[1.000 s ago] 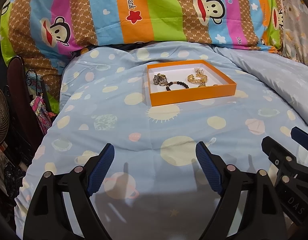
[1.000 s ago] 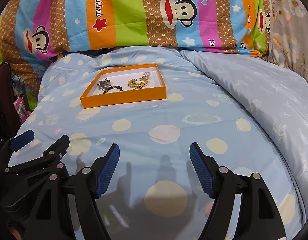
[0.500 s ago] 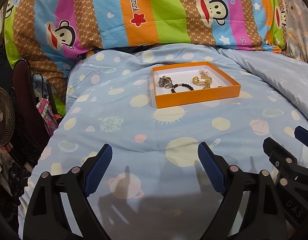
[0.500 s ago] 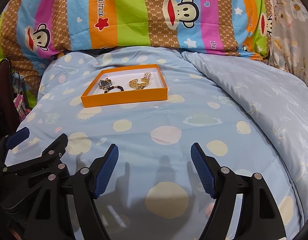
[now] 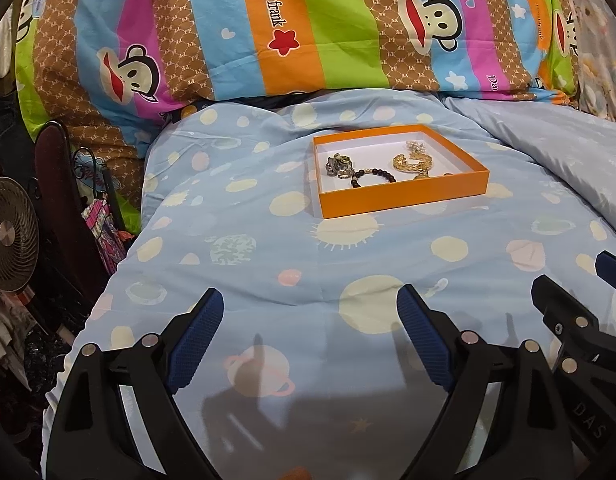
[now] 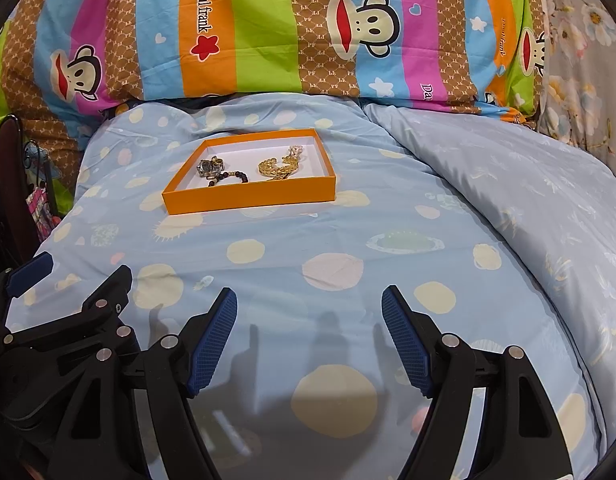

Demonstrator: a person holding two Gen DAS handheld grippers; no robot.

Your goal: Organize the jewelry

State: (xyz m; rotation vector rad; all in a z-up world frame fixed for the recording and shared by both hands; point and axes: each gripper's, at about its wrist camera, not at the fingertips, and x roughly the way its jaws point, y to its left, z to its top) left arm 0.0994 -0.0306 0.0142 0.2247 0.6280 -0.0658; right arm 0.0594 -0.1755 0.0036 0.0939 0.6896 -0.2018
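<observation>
Left gripper (image 5: 310, 312): matte black plastic frame, triangular cut-outs in both arms.
Left fingers (image 5: 196, 336): long dark-blue pads, fine cross-hatched texture.
Left fasteners: round silver screw heads at the linkage pivots.
Right gripper (image 6: 309, 310): same black frame; same blue ribbed pads on its fingers (image 6: 404, 336).
Marking: pale letters "DAS" on the right gripper's black body, seen from the left wrist view.

On the bed (image 5: 268, 264), an orange tray (image 5: 404, 200) holds a gold chain (image 5: 414, 162) and bead bracelet (image 5: 374, 174), well beyond the left gripper (image 5: 308, 320), jaws wide apart.
</observation>
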